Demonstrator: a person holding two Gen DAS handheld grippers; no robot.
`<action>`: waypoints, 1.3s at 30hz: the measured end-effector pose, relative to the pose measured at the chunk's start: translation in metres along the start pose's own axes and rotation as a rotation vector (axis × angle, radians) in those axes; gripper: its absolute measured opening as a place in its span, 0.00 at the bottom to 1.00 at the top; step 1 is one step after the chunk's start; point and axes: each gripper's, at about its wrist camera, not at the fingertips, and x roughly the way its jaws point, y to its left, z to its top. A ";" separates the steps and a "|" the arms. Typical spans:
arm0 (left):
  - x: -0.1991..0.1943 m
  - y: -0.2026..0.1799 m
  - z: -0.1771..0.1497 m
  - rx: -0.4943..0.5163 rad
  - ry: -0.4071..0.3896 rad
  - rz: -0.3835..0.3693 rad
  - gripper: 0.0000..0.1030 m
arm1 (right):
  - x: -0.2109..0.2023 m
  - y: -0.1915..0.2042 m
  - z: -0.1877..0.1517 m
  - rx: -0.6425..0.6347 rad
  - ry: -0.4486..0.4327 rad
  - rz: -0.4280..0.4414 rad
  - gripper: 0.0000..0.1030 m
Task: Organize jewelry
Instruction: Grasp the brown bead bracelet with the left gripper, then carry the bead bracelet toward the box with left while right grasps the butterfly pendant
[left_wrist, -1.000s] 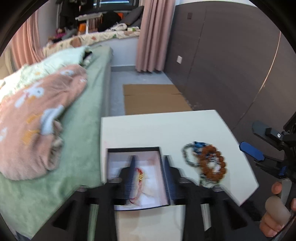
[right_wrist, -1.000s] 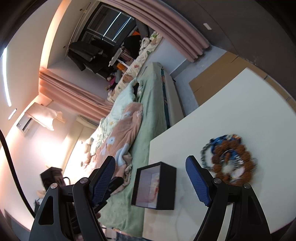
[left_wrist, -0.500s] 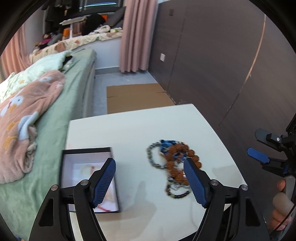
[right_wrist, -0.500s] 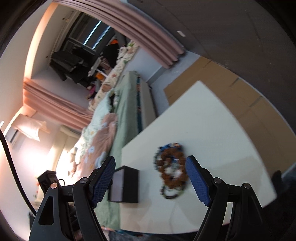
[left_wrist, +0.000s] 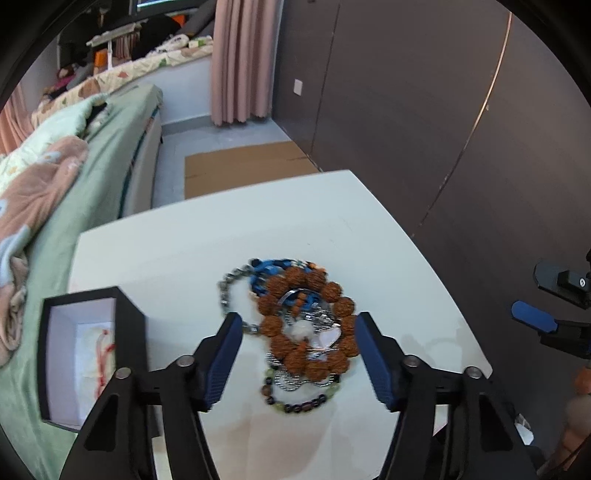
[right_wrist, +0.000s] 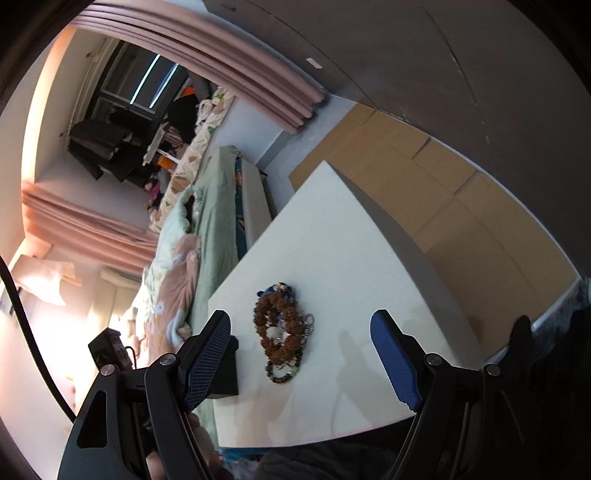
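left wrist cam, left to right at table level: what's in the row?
Pink blanket on the bed → open black box holding a red string piece → pile of bracelets framed by the open left gripper → right gripper at the frame's edge.

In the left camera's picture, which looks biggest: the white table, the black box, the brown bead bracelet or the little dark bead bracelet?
1. white table
2. black box, though it sits nearer the camera, which enlarges it
3. brown bead bracelet
4. dark bead bracelet, partly tucked under the pile, so unsure
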 end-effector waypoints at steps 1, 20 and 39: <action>0.004 -0.004 0.000 0.004 0.004 -0.008 0.60 | 0.001 -0.001 0.000 0.001 0.003 -0.008 0.76; 0.054 -0.033 -0.008 0.096 0.067 -0.016 0.20 | 0.009 -0.007 0.001 0.017 0.020 -0.063 0.76; -0.023 0.028 0.010 -0.007 -0.085 -0.104 0.19 | 0.072 0.035 -0.013 -0.041 0.119 -0.073 0.71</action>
